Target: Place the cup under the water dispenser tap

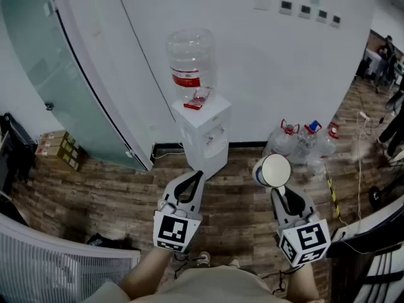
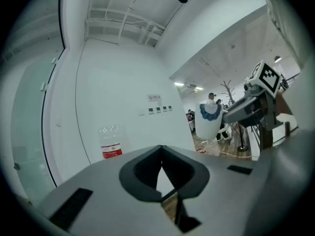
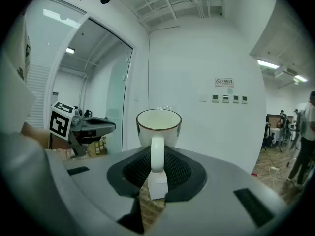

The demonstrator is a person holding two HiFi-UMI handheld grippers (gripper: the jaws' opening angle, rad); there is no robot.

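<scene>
Jaws of the right gripper (image 1: 278,191) pinch the cup (image 1: 273,170) by its handle — the water dispenser (image 1: 205,131) stands far-left of it; the left gripper (image 1: 192,178) is closed and empty.

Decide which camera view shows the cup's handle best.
The right gripper view: the handle faces the camera, pinched between the right gripper's jaws. The head view shows mainly the cup's open mouth; the left gripper view shows its patterned side, no handle.
</scene>
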